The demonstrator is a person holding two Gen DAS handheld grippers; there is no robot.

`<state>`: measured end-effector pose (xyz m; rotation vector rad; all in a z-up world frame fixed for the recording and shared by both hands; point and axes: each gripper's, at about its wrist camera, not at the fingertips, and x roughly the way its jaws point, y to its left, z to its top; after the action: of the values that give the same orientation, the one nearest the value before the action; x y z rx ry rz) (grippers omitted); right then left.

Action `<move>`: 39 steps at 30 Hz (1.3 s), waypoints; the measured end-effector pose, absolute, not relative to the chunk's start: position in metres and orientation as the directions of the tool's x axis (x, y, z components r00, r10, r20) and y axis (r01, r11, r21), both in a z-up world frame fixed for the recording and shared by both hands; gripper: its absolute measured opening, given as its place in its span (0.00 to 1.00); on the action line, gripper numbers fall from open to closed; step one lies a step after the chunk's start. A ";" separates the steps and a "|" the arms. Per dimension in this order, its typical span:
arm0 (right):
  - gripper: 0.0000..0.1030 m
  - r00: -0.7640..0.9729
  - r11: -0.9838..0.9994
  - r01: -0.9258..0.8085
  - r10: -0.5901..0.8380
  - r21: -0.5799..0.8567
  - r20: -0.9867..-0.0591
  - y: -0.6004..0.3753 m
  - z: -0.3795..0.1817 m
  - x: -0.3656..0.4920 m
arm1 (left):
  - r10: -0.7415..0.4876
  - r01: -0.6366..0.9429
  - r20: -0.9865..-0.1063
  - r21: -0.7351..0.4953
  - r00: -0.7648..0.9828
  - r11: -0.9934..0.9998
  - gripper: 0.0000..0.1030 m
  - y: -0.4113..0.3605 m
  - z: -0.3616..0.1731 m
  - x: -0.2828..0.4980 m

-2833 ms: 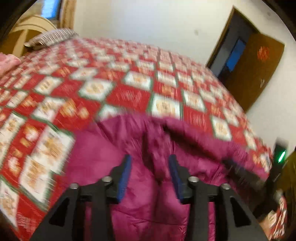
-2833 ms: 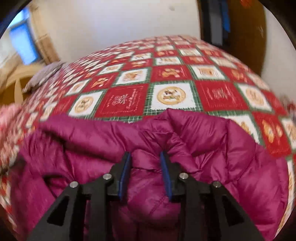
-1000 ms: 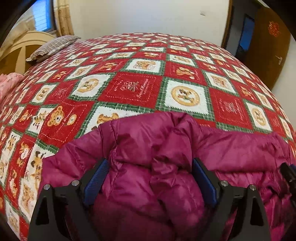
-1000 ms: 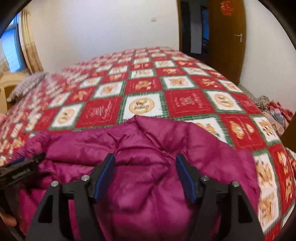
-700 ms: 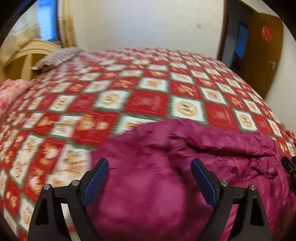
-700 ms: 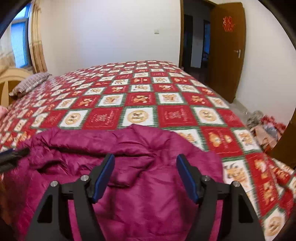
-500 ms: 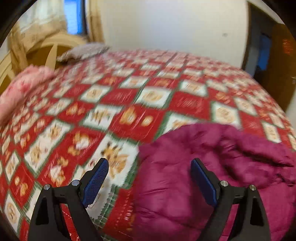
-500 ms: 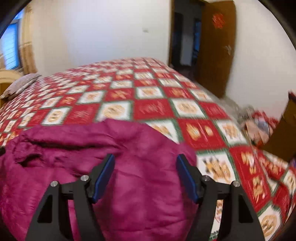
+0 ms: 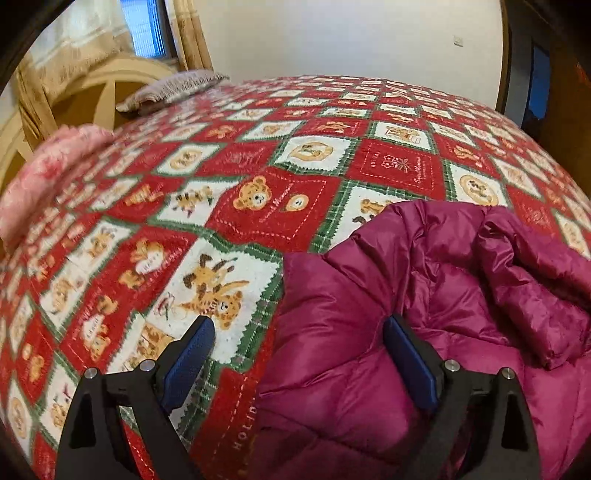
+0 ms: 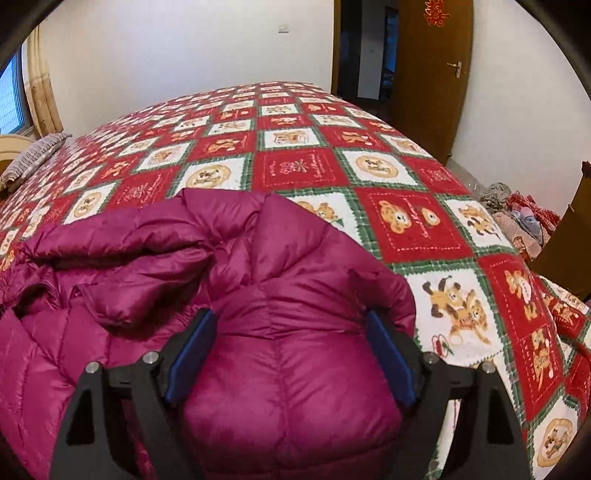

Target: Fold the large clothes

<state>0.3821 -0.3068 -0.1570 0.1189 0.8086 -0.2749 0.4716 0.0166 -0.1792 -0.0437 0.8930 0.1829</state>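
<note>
- From the left wrist view, the left hand-held gripper (image 9: 297,341) is hanging with its jaws spread wide, released, gripping nothing; its blue fingertips (image 9: 188,354) are straddling the left edge of the magenta puffer jacket (image 9: 424,314).
- The jacket is lying bunched on the bed (image 9: 110,258), filling the lower right of this view, with a thick fold rolled over near its right side.
- The bed is wearing a quilt (image 9: 258,206) of red and white squares with bear pictures and green borders, stretching away to the far wall.
- A striped pillow (image 9: 173,86) is sitting at the far left corner, a pink fabric bundle (image 9: 48,173) is lying along the left edge, and a cream headboard (image 9: 92,96) and a curtained window (image 9: 144,27) are standing behind them.
- From the right wrist view, the right hand-held gripper (image 10: 291,345) is likewise spread open, with a puffy lobe of the jacket (image 10: 277,295) bulging between its fingers, not pinched.
- Here the jacket is covering the near left part of the quilt (image 10: 424,221).
- A brown wooden door (image 10: 432,74) is standing open against the white wall, and a heap of clothes (image 10: 517,218) is lying beyond the bed's right side.
</note>
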 end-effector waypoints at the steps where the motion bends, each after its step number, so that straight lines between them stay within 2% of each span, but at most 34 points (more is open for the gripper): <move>1: 0.82 0.657 0.956 0.292 -0.198 0.004 -0.727 -0.307 -0.155 0.380 | 0.108 -0.169 -0.789 0.006 0.604 0.986 0.91 0.021 -0.177 0.471; 4: 0.80 0.723 0.958 0.282 -0.172 0.059 -0.669 -0.302 -0.129 0.346 | 0.003 -0.124 -0.792 -0.092 0.610 0.988 0.91 0.030 -0.160 0.452; 7: 0.80 0.758 0.970 0.238 -0.151 0.053 -0.635 -0.290 -0.104 0.307 | -0.039 -0.064 -0.753 -0.107 0.657 0.992 0.91 0.035 -0.135 0.419; 10: 0.81 0.763 0.981 0.193 -0.133 0.026 -0.632 -0.278 -0.090 0.265 | -0.098 0.015 -0.718 -0.120 0.689 0.993 0.91 0.036 -0.115 0.378; 13: 0.81 0.745 0.984 0.176 -0.105 0.042 -0.659 -0.273 -0.096 0.227 | -0.136 0.088 -0.720 -0.104 0.680 0.991 0.91 0.030 -0.114 0.344; 23: 0.81 0.600 0.964 0.261 -0.116 0.056 -0.791 -0.278 -0.164 0.199 | -0.093 0.136 -0.812 -0.016 0.577 0.991 0.91 -0.002 -0.171 0.297; 26: 0.81 0.617 0.964 0.264 -0.148 0.027 -0.773 -0.269 -0.166 0.184 | -0.063 0.133 -0.787 0.024 0.613 0.991 0.91 -0.004 -0.175 0.277; 34: 0.82 0.632 0.970 0.244 -0.142 0.022 -0.762 -0.258 -0.169 0.141 | -0.058 0.118 -0.780 0.021 0.623 0.993 0.91 0.006 -0.173 0.242; 39: 0.83 0.706 0.975 0.218 -0.189 -0.045 -0.683 -0.252 -0.140 0.094 | -0.081 0.152 -0.739 0.030 0.669 0.988 0.91 0.020 -0.149 0.206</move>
<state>0.0941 -0.2521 -0.1398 0.0402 0.7538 -0.2259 0.2058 0.0198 -0.1491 0.0913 0.8283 -0.1312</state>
